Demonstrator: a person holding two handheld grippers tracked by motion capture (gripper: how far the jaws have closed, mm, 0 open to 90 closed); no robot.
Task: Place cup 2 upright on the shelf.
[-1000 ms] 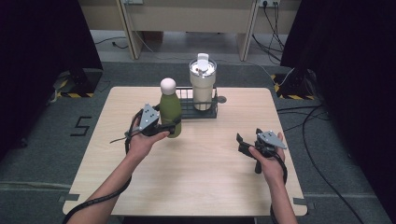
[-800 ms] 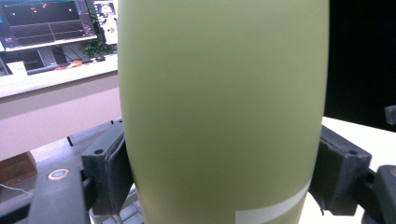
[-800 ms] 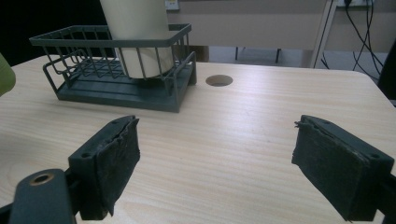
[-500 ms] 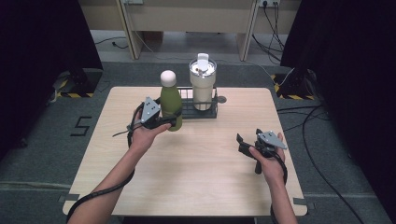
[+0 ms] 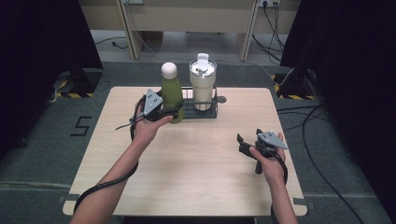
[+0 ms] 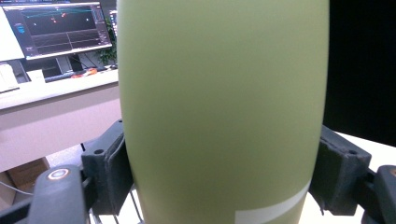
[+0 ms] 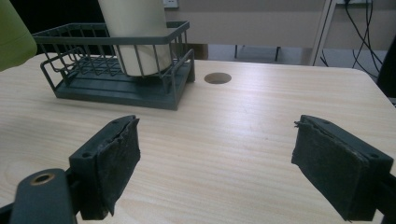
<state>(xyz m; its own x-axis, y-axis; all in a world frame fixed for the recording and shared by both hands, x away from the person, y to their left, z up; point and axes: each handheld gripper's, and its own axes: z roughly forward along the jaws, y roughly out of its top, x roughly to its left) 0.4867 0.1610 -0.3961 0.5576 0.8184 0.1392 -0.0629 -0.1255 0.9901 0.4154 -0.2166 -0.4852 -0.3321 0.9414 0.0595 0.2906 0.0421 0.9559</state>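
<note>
A green bottle [image 5: 171,95] with a round pale cap is held upright off the table, just left of the dark wire rack [image 5: 212,113]. My left gripper [image 5: 172,112] is shut on its lower body. In the left gripper view the bottle [image 6: 219,112] stands between both pads [image 6: 109,172]. A cream tumbler [image 5: 202,88] with a white lid stands in the rack. My right gripper [image 5: 243,143] rests open at the table's right side with nothing between its jaws. In the right gripper view, the right gripper [image 7: 217,163] faces the rack [image 7: 116,88], the tumbler [image 7: 133,37] and the bottle's base [image 7: 14,32].
A round cable hole [image 5: 221,99] lies in the wooden table [image 5: 196,186] just right of the rack. Desk legs and cables stand on the floor beyond the far edge. A monitor [image 6: 56,28] sits on a desk in the background.
My left gripper has carried the green bottle up and away, closer to the rack's left end. The right gripper has stayed where it was, still open.
</note>
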